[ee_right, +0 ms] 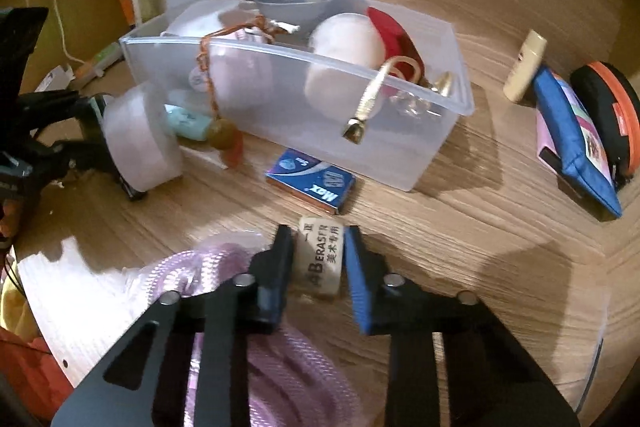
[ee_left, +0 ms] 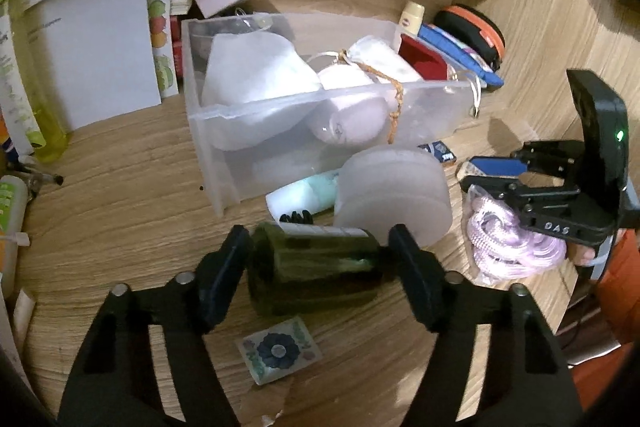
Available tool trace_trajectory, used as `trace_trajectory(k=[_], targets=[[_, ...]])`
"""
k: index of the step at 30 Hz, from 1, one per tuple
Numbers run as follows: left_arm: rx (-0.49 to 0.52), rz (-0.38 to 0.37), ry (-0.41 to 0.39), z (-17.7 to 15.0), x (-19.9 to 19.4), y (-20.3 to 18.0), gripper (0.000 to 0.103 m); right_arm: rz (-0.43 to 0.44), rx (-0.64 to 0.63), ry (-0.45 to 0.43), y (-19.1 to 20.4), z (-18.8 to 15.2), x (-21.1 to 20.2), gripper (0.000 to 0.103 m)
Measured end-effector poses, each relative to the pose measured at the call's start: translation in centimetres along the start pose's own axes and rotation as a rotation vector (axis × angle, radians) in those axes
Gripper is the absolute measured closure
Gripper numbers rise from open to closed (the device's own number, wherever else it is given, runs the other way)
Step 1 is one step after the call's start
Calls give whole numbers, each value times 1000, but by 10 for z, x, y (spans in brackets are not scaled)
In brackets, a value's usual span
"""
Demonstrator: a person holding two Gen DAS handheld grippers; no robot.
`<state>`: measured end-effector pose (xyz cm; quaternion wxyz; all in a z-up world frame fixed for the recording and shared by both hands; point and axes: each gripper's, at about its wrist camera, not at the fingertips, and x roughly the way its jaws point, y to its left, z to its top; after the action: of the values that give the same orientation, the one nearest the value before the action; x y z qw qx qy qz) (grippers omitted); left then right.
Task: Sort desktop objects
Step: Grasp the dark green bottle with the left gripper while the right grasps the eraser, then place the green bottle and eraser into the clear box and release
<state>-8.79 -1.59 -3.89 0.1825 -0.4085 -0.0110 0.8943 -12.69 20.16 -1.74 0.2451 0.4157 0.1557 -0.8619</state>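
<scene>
The teal tube (ee_left: 308, 193) is half hidden behind the frosted round container (ee_left: 394, 193), and the pink cord (ee_right: 280, 359) is largely covered by the right gripper (ee_right: 318, 259).

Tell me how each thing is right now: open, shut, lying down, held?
Left gripper: closed around the dark green bottle.
Dark green bottle: lying on its side on the desk.
Right gripper: closed on the eraser.
Eraser: flat on the desk.
Clear bin: no lid, partly filled.
Staple box: shut, lying flat.
</scene>
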Motion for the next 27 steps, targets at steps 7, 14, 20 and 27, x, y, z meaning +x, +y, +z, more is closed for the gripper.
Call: trace_trajectory(k=[7, 14, 20, 27], targets=[[8, 47, -16, -1, -6, 1, 39, -14, 22, -33, 1, -2, -9, 81], [-22, 83, -74, 0, -24, 7, 39, -19, 56, -109, -7, 1, -35, 81], [-21, 146, -149, 7, -43, 7, 39, -37, 67, -183, -12, 9, -55, 81], [-34, 105, -229, 24, -67, 9, 39, -41, 76, -252, -18, 17, -76, 81]])
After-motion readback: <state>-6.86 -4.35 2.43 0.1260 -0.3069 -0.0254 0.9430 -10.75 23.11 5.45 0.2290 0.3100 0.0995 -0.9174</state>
